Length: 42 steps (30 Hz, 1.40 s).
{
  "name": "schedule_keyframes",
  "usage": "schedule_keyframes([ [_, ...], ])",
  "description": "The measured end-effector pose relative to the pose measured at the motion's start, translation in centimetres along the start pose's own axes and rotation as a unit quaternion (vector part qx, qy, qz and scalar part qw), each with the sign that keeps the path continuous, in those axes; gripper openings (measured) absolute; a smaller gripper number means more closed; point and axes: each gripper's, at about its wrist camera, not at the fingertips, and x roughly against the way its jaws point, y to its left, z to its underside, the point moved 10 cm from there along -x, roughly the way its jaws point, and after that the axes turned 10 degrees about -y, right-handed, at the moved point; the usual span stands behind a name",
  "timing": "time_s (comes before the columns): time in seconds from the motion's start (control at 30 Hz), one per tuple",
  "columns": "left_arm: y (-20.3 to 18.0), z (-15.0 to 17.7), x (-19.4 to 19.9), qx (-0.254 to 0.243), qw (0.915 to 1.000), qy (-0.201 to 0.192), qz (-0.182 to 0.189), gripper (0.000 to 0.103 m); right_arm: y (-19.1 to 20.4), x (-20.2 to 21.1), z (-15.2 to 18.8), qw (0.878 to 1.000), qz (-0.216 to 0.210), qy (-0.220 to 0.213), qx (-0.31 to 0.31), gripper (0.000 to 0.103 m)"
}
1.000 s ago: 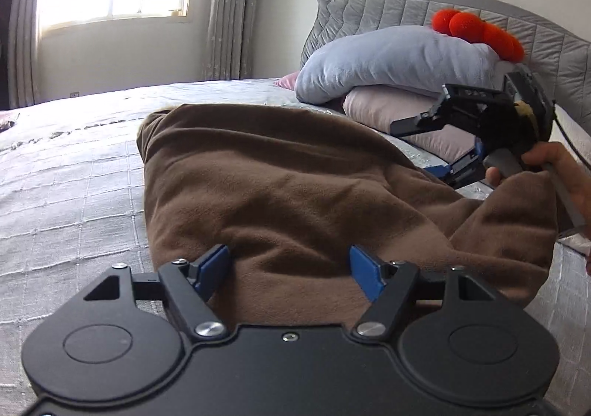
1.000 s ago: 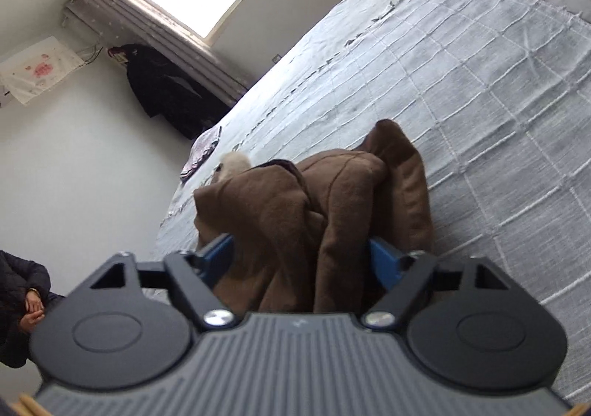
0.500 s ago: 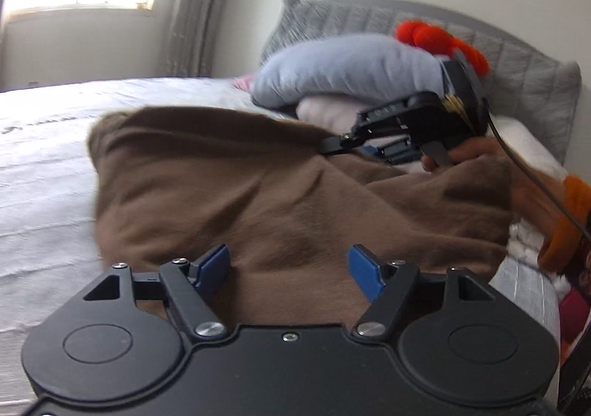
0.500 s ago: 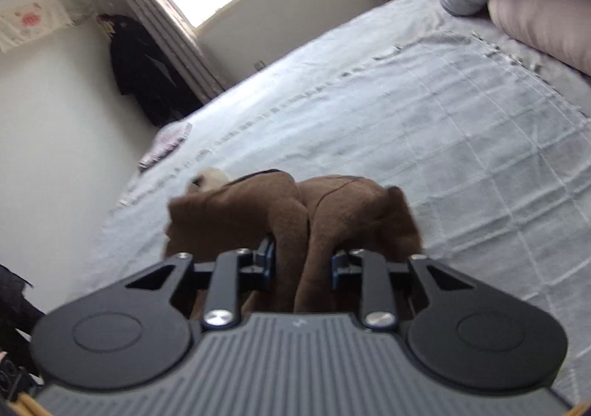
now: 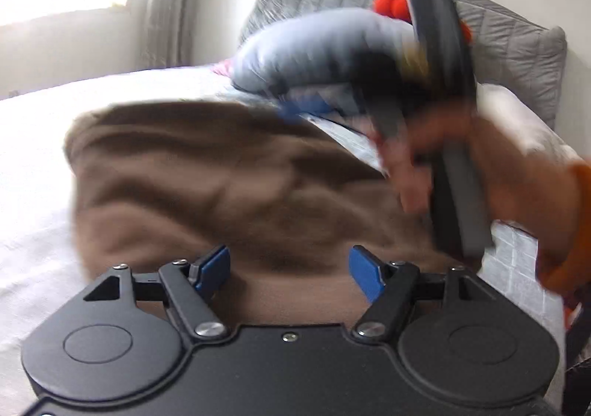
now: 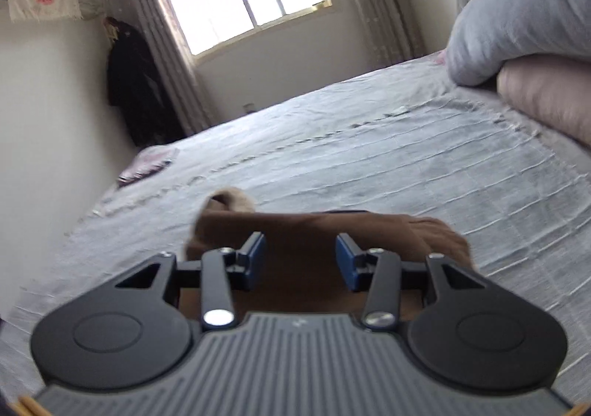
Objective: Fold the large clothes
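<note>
Brown garment [image 5: 221, 176] bunched mid-frame on grey bed [image 6: 406, 164]. Left tongs [image 5: 290, 264] wide, empty, low centre; right tongs [image 6: 300, 261] parted above fabric, gripping nothing.

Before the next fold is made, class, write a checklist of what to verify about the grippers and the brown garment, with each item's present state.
1. Left gripper open: ok.
2. Right gripper open, nothing pinched: ok.
3. Brown garment lying on the bed: ok.
4. Garment flat and smooth: not ok, bunched.
5. Garment clear of the pillows: ok.
6. Edges aligned: cannot tell, blurred.
</note>
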Motion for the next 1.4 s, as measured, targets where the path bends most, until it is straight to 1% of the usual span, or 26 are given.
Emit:
schedule_keyframes([
  [0.03, 1.3, -0.8, 0.1, -0.007, 0.9998, -0.007, -0.017, 0.069, -1.4, -0.3, 0.9, 0.999, 0.024, -0.005, 0.021, 0.041],
  [0.07, 2.7, -1.5, -0.1, -0.010, 0.9993, -0.013, -0.034, 0.069, -3.0, -0.3, 1.6, 0.999, 0.039, -0.014, 0.026, 0.041],
  [0.13, 5.3, -2.9, -1.4, -0.007, 0.9977, -0.021, -0.064, 0.069, -7.1, 0.0, 3.8, 0.997, 0.071, -0.021, -0.020, 0.042],
  [0.17, 6.3, -3.4, -2.4, -0.006, 0.9968, -0.023, -0.076, 0.069, -8.5, 0.3, 4.5, 0.996, 0.072, -0.027, -0.050, 0.042],
  [0.23, 7.8, -4.4, -4.8, -0.011, 0.9954, -0.025, -0.092, 0.069, -11.1, 0.8, 4.8, 0.989, 0.078, -0.038, -0.117, 0.047],
  [0.3, 8.7, -5.0, -7.8, -0.024, 0.9946, -0.020, -0.099, 0.069, -11.9, 0.6, 4.5, 0.987, 0.078, -0.039, -0.138, 0.048],
  [0.33, 9.1, -5.3, -9.3, -0.038, 0.9930, -0.020, -0.110, 0.069, -11.6, 0.5, 4.3, 0.988, 0.077, -0.037, -0.127, 0.048],
  [0.4, 10.7, -5.7, -12.7, -0.061, 0.9878, -0.008, -0.143, 0.071, -10.7, -0.6, 4.1, 0.992, 0.085, -0.029, -0.086, 0.048],
  [0.47, 13.1, -5.6, -15.4, -0.068, 0.9811, 0.007, -0.181, 0.071, -10.8, -1.9, 4.4, 0.992, 0.098, -0.015, -0.076, 0.051],
  [0.5, 14.5, -5.4, -16.7, -0.076, 0.9780, 0.010, -0.194, 0.072, -11.2, -2.7, 4.8, 0.991, 0.102, -0.001, -0.087, 0.059],
  [0.53, 15.3, -5.2, -17.5, -0.086, 0.9742, 0.011, -0.208, 0.074, -11.8, -3.5, 5.2, 0.989, 0.106, 0.012, -0.103, 0.064],
  [0.57, 15.9, -5.0, -18.4, -0.089, 0.9722, 0.014, -0.216, 0.074, -12.3, -4.1, 5.4, 0.987, 0.104, 0.018, -0.121, 0.065],
  [0.67, 17.0, -5.1, -20.0, -0.085, 0.9710, 0.024, -0.222, 0.076, -13.6, -5.4, 6.2, 0.980, 0.094, 0.036, -0.171, 0.071],
  [0.7, 17.0, -5.4, -20.1, -0.083, 0.9708, 0.026, -0.224, 0.077, -13.9, -5.5, 6.3, 0.979, 0.094, 0.039, -0.180, 0.072],
  [0.77, 16.9, -6.1, -18.6, -0.069, 0.9719, 0.016, -0.224, 0.078, -13.9, -5.4, 6.2, 0.978, 0.092, 0.047, -0.182, 0.074],
  [0.83, 16.8, -6.8, -16.2, -0.027, 0.9754, 0.010, -0.218, 0.078, -13.7, -5.0, 5.6, 0.977, 0.078, 0.062, -0.186, 0.077],
  [0.9, 16.4, -7.3, -13.3, 0.022, 0.9789, 0.000, -0.203, 0.079, -13.4, -4.1, 4.6, 0.977, 0.060, 0.075, -0.193, 0.080],
  [0.93, 16.1, -7.3, -12.1, 0.036, 0.9802, -0.003, -0.195, 0.081, -13.2, -3.5, 4.0, 0.977, 0.056, 0.078, -0.190, 0.081],
  [1.03, 15.0, -6.8, -9.0, 0.048, 0.9833, -0.006, -0.175, 0.083, -12.2, -1.9, 1.7, 0.982, 0.035, 0.067, -0.174, 0.081],
  [1.1, 14.1, -6.0, -7.6, 0.048, 0.9848, -0.003, -0.167, 0.083, -10.9, -1.6, 0.2, 0.989, 0.021, 0.054, -0.137, 0.081],
  [1.17, 13.6, -4.9, -6.7, 0.055, 0.9852, 0.000, -0.162, 0.083, -9.9, -2.4, -0.4, 0.993, 0.018, 0.053, -0.104, 0.079],
  [1.2, 13.4, -4.2, -6.5, 0.061, 0.9855, 0.004, -0.159, 0.083, -9.4, -3.2, -0.2, 0.993, 0.015, 0.061, -0.099, 0.073],
  [1.27, 12.9, -3.2, -6.3, 0.067, 0.9857, 0.010, -0.154, 0.083, -8.6, -5.1, 0.8, 0.992, 0.011, 0.086, -0.094, 0.048],
  [1.3, 12.8, -2.8, -6.2, 0.071, 0.9856, 0.009, -0.153, 0.083, -8.1, -5.9, 1.5, 0.991, 0.009, 0.100, -0.084, 0.032],
  [1.33, 12.6, -2.4, -6.2, 0.075, 0.9857, 0.008, -0.151, 0.083, -7.6, -6.4, 1.9, 0.993, 0.014, 0.103, -0.060, 0.019],
  [1.4, 12.4, -1.9, -6.0, 0.087, 0.9859, 0.006, -0.143, 0.083, -7.1, -6.7, 1.9, 0.995, 0.016, 0.091, -0.022, 0.014],
])
